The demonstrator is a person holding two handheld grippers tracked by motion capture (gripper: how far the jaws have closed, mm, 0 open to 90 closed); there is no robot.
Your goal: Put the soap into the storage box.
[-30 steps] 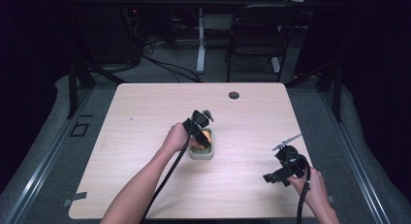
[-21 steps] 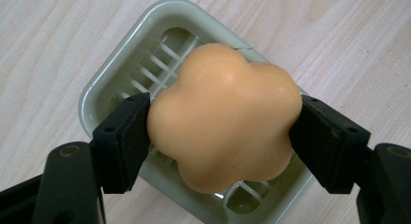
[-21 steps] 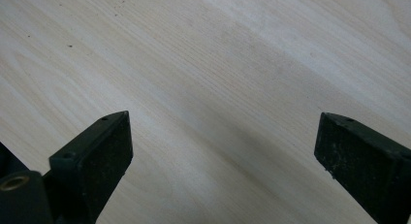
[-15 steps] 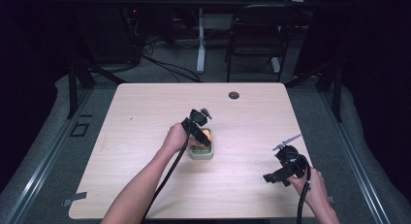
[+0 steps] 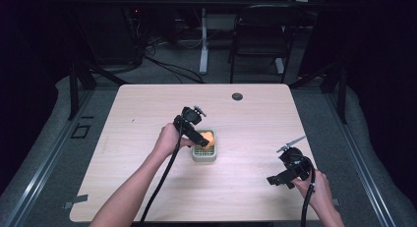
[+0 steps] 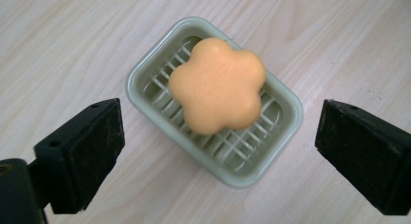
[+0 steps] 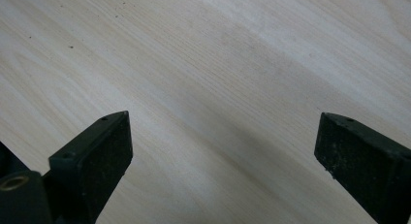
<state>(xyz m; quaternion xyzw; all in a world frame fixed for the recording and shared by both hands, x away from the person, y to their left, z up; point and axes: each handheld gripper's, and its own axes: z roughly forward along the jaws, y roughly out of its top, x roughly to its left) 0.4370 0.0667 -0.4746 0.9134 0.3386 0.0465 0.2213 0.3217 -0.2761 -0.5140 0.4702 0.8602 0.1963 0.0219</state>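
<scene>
Centrally on the pale wooden counter, a grey-green slatted soap dish is seen in the high view, with an orange flower-shaped soap lying in it. The left hand-held gripper is held over the dish from its 9 o'clock side, gripped by the left hand. In the left gripper view, its two black jaws are spread wide apart, one at 8 o'clock and one at 4 o'clock of the picture, with the soap dish between them and touched by neither. The soap is seen there resting on the slats, towards the dish's 12 o'clock end.

The right hand-held gripper is held by the right hand near the counter's 4 o'clock corner, well apart from the dish. In the right gripper view its jaws are likewise wide apart over bare wood. A small dark round disc is set near the counter's far edge, at about 12 o'clock.
</scene>
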